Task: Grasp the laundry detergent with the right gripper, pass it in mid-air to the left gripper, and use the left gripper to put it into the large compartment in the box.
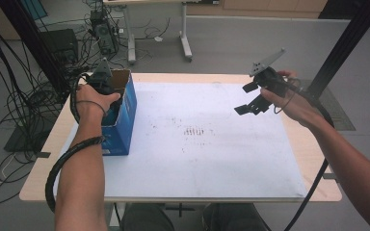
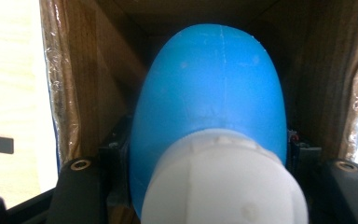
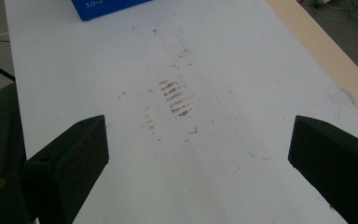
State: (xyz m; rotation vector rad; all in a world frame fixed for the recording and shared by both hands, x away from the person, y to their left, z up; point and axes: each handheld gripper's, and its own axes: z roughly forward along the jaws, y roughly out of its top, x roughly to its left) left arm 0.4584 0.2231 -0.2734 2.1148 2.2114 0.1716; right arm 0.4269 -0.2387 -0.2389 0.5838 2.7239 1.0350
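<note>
A blue bottle (image 2: 214, 84) with a white cap (image 2: 223, 186) hangs between the jaws of my left gripper (image 2: 209, 149), which is shut on it inside an open blue cardboard box (image 1: 124, 113). The brown inner walls of the box (image 2: 98, 74) surround the bottle. From above, my left gripper (image 1: 101, 81) reaches down into the box's open top at the table's left. My right gripper (image 1: 241, 99) hovers over the right side of the table, its jaws spread wide with nothing between them. In its own view the right gripper (image 3: 198, 154) looks down on the bare mat.
A white mat (image 1: 202, 144) with brown smudges (image 3: 175, 98) at its middle covers most of the wooden table (image 1: 318, 159). The blue box (image 3: 107, 7) stands at the mat's far edge in the right gripper view. Black frame posts and cables flank the table.
</note>
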